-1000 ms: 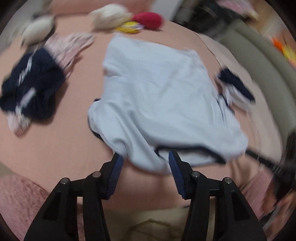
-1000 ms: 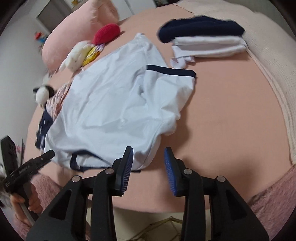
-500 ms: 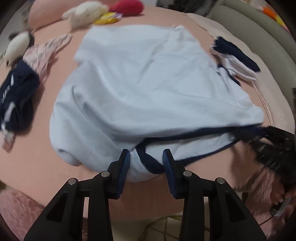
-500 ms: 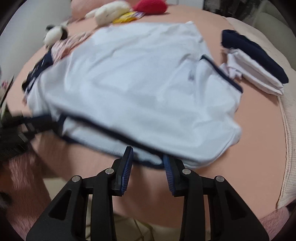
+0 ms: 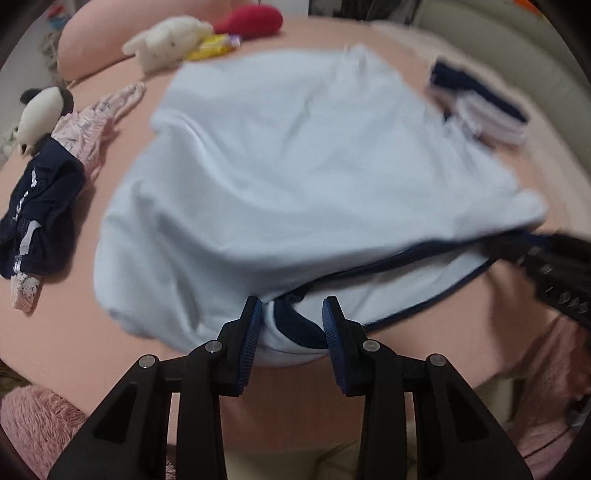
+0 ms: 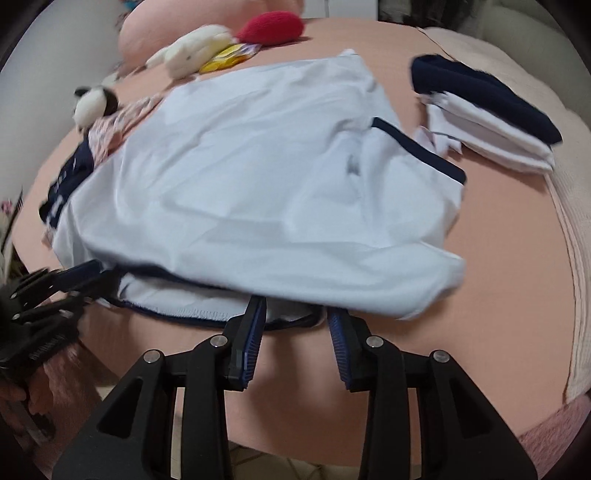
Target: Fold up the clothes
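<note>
Shirt [image 5: 303, 177] hem lies between both tools' parted fingers: left tool [image 5: 291, 325], right tool [image 6: 295, 321].

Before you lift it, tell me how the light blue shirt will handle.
Probably floppy: the light blue shirt lies creased and draped on the bed. Likely light, being thin cloth. Its navy-trimmed edge between the left gripper may sag if lifted.

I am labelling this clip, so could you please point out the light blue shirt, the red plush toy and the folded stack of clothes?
light blue shirt [image 6: 258, 177]: right wrist view, middle of its spread body.
red plush toy [image 6: 271, 27]: right wrist view, centre of its rounded body.
folded stack of clothes [image 6: 487, 110]: right wrist view, boundary of navy top and white layers.
</note>
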A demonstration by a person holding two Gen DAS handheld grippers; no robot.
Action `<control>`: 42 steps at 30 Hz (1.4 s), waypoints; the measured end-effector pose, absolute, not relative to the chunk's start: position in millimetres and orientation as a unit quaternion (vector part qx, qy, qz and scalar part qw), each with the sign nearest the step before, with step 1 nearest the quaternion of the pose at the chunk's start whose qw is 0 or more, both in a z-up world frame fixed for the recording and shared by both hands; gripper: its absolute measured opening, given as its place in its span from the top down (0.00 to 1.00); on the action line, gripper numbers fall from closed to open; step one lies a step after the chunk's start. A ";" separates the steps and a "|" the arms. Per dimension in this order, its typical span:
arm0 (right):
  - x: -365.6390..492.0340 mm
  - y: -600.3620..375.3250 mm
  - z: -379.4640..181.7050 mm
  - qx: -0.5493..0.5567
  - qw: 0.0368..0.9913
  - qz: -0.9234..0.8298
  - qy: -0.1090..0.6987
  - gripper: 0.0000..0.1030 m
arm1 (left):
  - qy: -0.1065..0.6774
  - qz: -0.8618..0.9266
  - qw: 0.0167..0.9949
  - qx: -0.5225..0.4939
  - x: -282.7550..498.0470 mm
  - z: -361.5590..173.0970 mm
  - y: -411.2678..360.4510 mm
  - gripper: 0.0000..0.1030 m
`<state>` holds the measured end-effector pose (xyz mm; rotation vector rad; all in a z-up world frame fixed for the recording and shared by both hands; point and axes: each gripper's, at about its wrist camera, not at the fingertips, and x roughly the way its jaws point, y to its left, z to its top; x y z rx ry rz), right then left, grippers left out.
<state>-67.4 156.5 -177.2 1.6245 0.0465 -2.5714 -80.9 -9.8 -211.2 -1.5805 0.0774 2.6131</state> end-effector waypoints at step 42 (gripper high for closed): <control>-49.4 118.6 -164.0 0.573 0.119 -0.808 0.073 0.59 | -0.027 0.807 0.137 -0.573 -89.9 -206.0 -8.4 0.55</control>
